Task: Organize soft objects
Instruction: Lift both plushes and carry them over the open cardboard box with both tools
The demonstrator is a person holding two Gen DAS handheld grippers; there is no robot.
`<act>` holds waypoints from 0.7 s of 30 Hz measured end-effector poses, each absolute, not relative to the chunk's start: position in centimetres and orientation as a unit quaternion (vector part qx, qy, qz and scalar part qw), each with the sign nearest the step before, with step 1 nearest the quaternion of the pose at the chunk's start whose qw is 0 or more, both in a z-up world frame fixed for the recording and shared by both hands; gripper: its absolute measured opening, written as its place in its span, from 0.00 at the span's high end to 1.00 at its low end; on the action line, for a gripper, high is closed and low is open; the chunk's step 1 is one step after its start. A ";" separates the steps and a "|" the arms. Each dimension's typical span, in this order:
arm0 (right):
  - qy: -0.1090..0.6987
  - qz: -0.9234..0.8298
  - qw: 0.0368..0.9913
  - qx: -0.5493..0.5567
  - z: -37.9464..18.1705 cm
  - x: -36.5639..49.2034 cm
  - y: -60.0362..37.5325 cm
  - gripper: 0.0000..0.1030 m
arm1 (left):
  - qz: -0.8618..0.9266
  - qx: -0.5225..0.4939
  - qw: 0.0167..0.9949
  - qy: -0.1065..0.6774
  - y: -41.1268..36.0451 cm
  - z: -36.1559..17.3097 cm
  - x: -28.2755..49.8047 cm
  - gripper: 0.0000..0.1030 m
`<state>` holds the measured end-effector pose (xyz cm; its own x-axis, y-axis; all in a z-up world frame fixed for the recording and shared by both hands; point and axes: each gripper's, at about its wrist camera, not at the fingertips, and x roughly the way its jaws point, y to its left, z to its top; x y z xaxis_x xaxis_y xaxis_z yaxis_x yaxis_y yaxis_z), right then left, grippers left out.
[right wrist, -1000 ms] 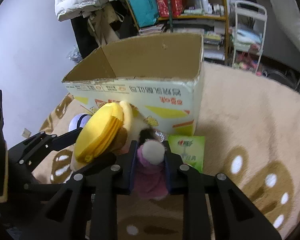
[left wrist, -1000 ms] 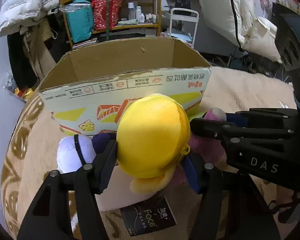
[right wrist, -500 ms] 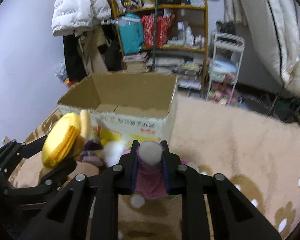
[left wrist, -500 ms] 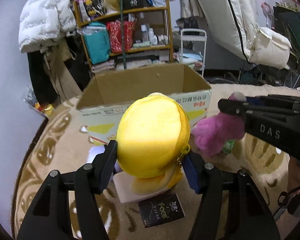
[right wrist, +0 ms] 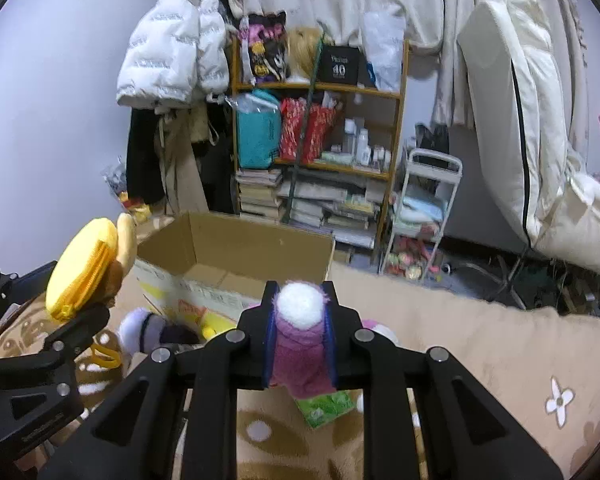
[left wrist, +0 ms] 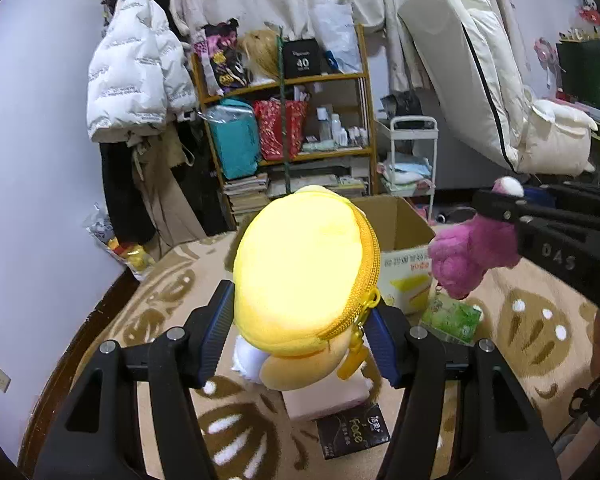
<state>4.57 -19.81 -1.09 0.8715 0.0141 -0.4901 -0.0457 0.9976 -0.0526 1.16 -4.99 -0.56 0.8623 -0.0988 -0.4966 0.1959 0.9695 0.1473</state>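
Hanging from the right gripper [right wrist: 299,346], purple plush [right wrist: 302,356] points lengthwise downward.

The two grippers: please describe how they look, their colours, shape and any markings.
Both the left gripper and the right gripper are matte black plastic linkages with round silver bolts. Their fingers carry ribbed dark blue pads. The right one shows white "DAS" lettering on its side. No sleeves or cables are clearly visible.
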 end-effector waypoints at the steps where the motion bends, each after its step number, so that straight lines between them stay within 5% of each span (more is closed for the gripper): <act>1: 0.249 0.016 0.968 -0.033 -0.8 4.3 -19.7 0.80 | -0.076 0.094 0.961 0.248 -4.9 -0.3 1.1 0.41; 21: 0.166 0.036 0.985 -0.038 5.9 7.4 -19.2 0.80 | -0.052 0.082 0.975 0.198 -3.9 4.6 5.7 0.41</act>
